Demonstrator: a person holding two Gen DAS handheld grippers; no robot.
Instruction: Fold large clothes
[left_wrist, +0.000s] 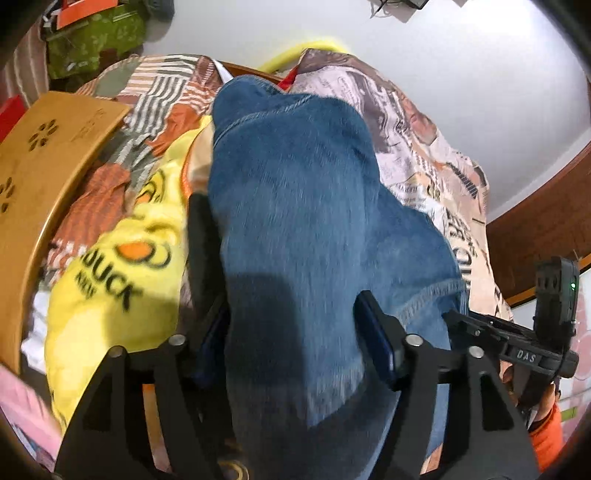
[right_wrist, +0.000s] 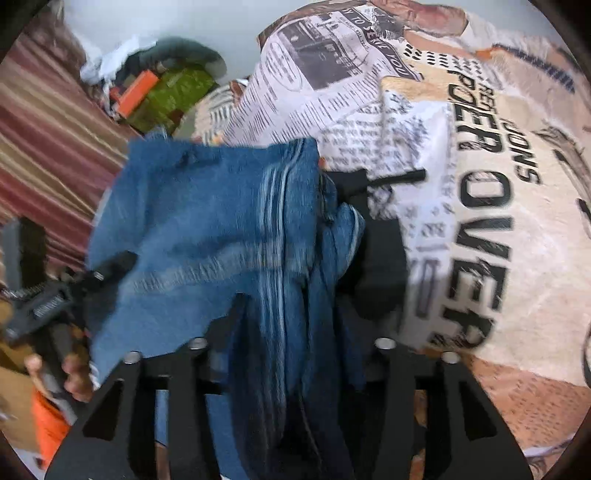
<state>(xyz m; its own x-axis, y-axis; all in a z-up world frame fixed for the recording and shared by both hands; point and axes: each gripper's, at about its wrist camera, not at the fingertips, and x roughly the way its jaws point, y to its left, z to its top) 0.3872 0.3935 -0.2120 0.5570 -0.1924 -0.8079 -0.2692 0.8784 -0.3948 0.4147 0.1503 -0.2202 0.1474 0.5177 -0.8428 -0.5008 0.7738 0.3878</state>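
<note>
Denim jeans (left_wrist: 295, 206) lie between the slackened jaws of the left claw (left_wrist: 291, 332) and right claw (right_wrist: 295, 295), neither clearly gripping. Released unevenly over the bed (right_wrist: 480, 184), the fold could slump crooked.

I count one pair of jeans (left_wrist: 303, 206) and two grippers, left gripper (left_wrist: 295, 280) and right gripper (right_wrist: 303, 266). One yellow duck blanket (left_wrist: 122, 258) and one newspaper-print cover (right_wrist: 480, 206).
</note>
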